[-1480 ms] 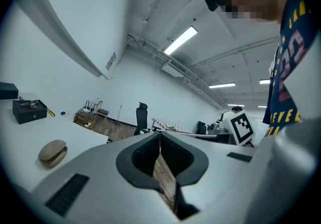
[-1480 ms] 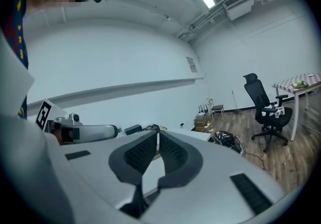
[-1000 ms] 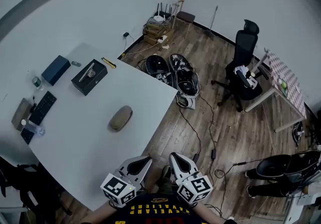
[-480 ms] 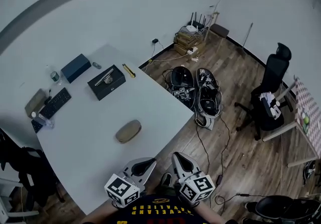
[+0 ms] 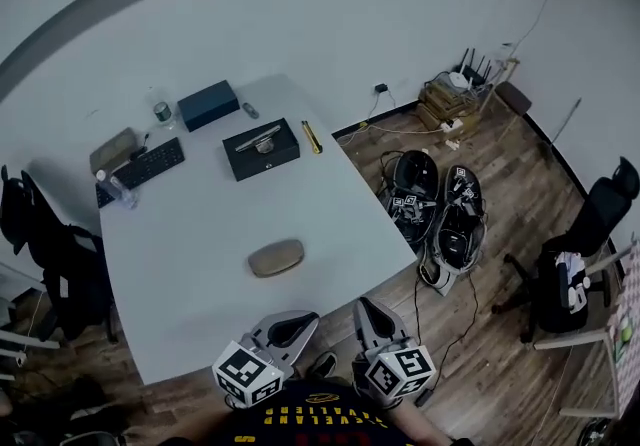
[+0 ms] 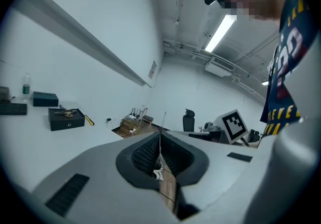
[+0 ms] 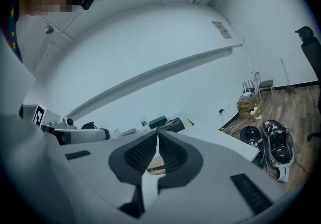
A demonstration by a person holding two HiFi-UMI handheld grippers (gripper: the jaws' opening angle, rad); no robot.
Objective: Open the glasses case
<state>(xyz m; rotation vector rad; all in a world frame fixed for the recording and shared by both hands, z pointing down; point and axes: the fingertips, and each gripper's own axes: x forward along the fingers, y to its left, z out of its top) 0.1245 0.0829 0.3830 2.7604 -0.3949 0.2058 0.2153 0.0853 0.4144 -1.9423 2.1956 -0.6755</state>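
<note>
Grey jaws of left gripper and right gripper meet, empty.

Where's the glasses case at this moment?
Head view: the glasses case lies alone on the table, ahead of the left gripper, nearer than the black box.

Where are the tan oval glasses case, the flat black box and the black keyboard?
tan oval glasses case point(image 5: 277, 258), head view, middle of its lid.
flat black box point(image 5: 270, 156), head view, on its top face.
black keyboard point(image 5: 140, 171), head view, middle of its keys.
</note>
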